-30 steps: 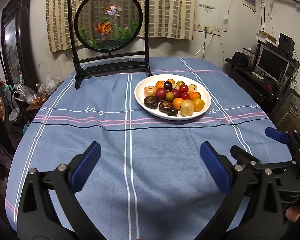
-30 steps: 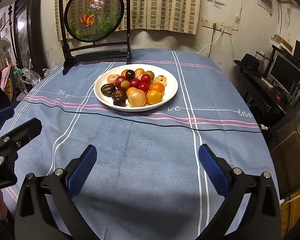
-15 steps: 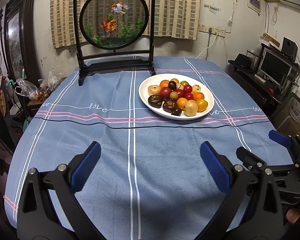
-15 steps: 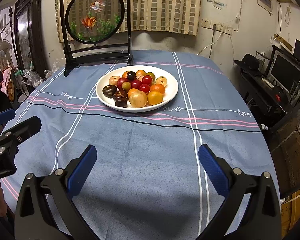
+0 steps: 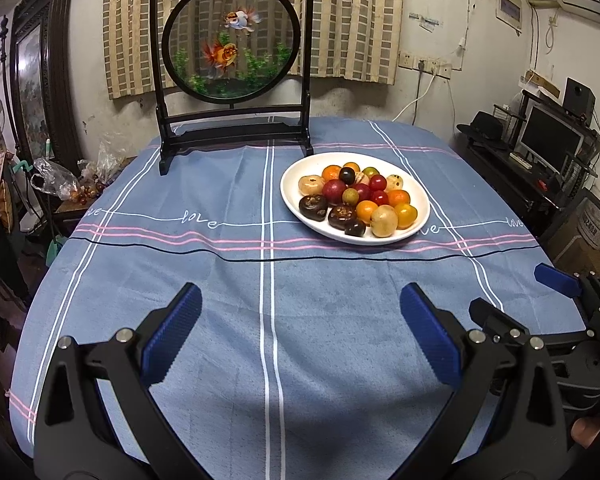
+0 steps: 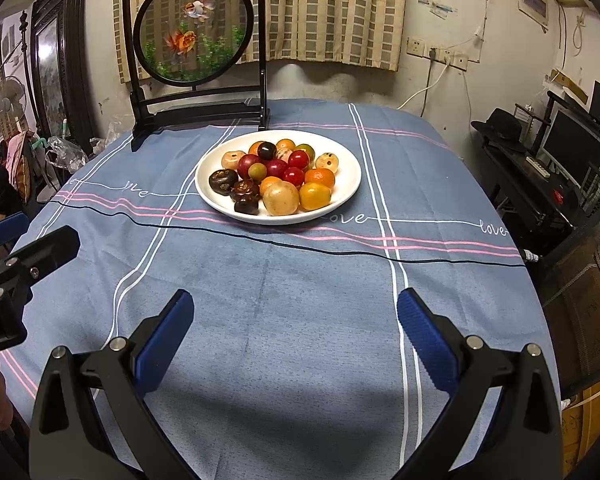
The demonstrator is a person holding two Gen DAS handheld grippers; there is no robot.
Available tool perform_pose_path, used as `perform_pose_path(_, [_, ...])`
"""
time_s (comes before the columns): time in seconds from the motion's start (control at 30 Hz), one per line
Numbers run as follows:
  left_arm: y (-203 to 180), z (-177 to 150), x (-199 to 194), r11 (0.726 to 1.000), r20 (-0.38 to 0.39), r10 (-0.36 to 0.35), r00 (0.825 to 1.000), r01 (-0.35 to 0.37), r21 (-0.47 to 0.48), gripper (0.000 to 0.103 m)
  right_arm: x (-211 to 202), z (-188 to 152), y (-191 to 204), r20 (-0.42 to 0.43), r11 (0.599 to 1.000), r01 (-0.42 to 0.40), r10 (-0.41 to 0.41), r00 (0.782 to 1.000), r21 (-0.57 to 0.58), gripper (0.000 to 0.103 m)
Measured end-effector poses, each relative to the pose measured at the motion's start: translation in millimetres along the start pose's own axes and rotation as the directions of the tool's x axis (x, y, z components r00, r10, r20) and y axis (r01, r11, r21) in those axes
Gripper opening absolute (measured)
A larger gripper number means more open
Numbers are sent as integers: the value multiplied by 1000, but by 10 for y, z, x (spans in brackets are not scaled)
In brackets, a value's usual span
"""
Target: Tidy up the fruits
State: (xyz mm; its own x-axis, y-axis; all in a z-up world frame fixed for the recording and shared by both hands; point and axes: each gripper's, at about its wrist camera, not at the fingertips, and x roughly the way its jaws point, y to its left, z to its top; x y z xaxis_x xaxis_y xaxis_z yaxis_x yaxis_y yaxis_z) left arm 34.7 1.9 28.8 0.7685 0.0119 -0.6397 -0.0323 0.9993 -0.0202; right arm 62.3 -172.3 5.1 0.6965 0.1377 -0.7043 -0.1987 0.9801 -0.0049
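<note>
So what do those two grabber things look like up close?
Both look alike. The left gripper and the right gripper each have two black plastic arms shaped like a wide V, with triangle cut-outs and shiny silver bolts. Each finger ends in a long blue ridged pad. No cables or sleeves show, and only unreadable white lettering is visible on the left gripper's body.

text: "love" | repeated in white script | on: blue tablecloth (image 5: 204,272)

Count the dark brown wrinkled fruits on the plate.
3, clustered at the left-front of the plate: the leftmost fruit, the middle fruit right of it, the smallest fruit nearest the camera. Others may hide beneath the pile.
</note>
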Motion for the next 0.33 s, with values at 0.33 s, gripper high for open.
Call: perform_pose_path(0.33, [18,2,0,1000,-8,-8,1000,8,-8,101,-1,5,9,1,1000,-3,3,1000,1,102])
